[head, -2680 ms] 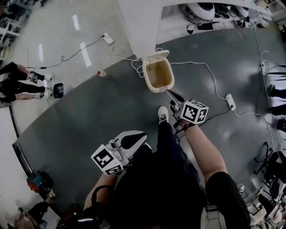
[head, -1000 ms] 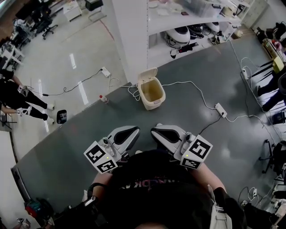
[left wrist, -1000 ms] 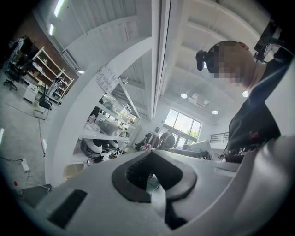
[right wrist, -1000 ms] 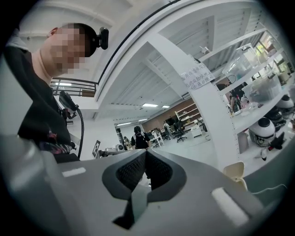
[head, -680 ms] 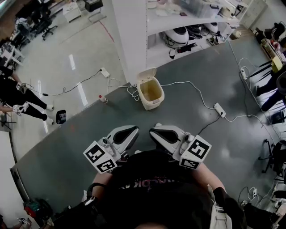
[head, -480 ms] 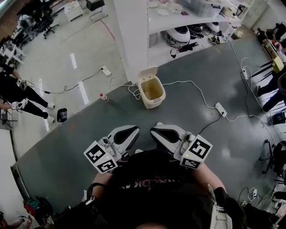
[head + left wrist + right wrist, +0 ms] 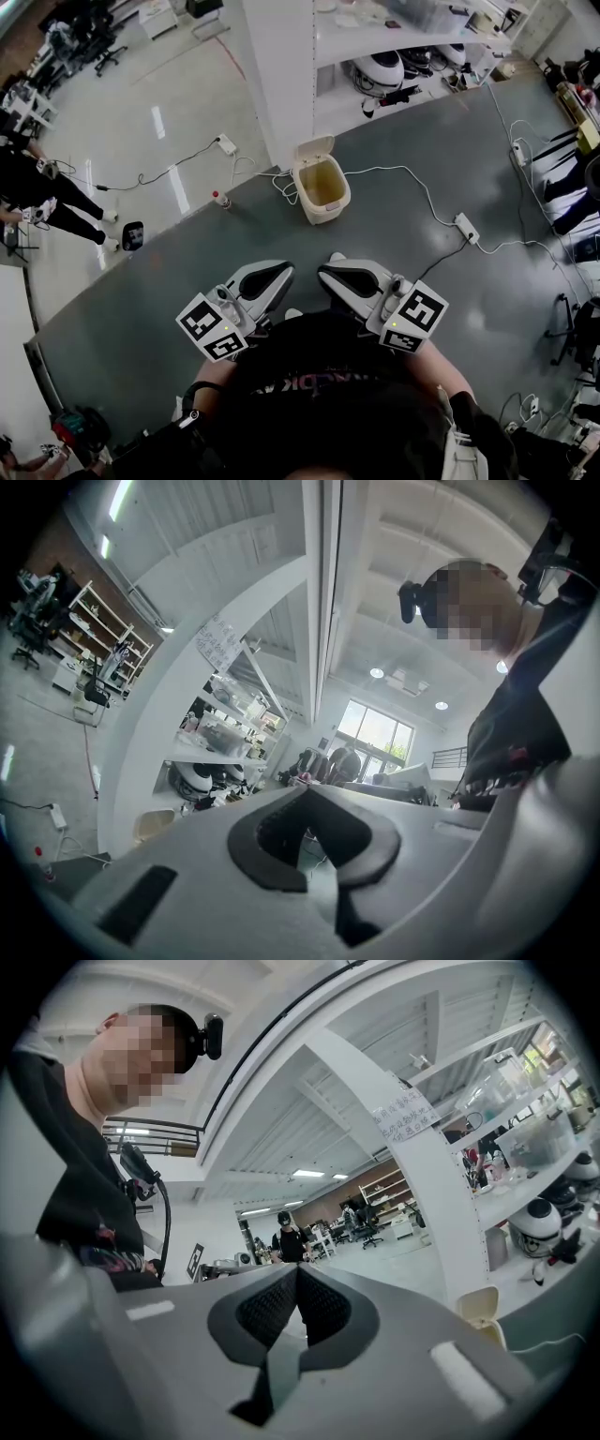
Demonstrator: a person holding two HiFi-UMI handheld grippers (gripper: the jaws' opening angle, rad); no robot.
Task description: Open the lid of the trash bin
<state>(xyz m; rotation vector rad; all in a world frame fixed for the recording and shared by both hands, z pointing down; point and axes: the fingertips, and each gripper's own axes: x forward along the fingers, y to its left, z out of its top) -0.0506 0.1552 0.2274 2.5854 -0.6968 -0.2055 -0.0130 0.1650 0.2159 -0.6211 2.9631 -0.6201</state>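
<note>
The beige trash bin [image 7: 324, 190] stands on the grey floor by the white pillar, its lid [image 7: 314, 148] tipped up and back and its inside showing. Both grippers are held level close to my body, well short of the bin. My left gripper [image 7: 285, 270] has its jaws together with nothing between them, and so does my right gripper [image 7: 324, 270]. In the left gripper view the left gripper [image 7: 307, 794] is shut and the bin [image 7: 150, 825] is small at the lower left. In the right gripper view the right gripper [image 7: 297, 1269] is shut and the bin [image 7: 481, 1313] sits at the lower right.
A white cable runs past the bin to a power strip [image 7: 466, 228] on the floor. A small red-capped bottle [image 7: 221, 199] stands left of the bin. Behind it are the pillar [image 7: 277, 75] and shelves [image 7: 403, 47]. A person [image 7: 28, 192] stands far left.
Earlier my right gripper was out by the open bin; since then both grippers have drawn back to my body and I stand farther from it. Over the last second nothing moved.
</note>
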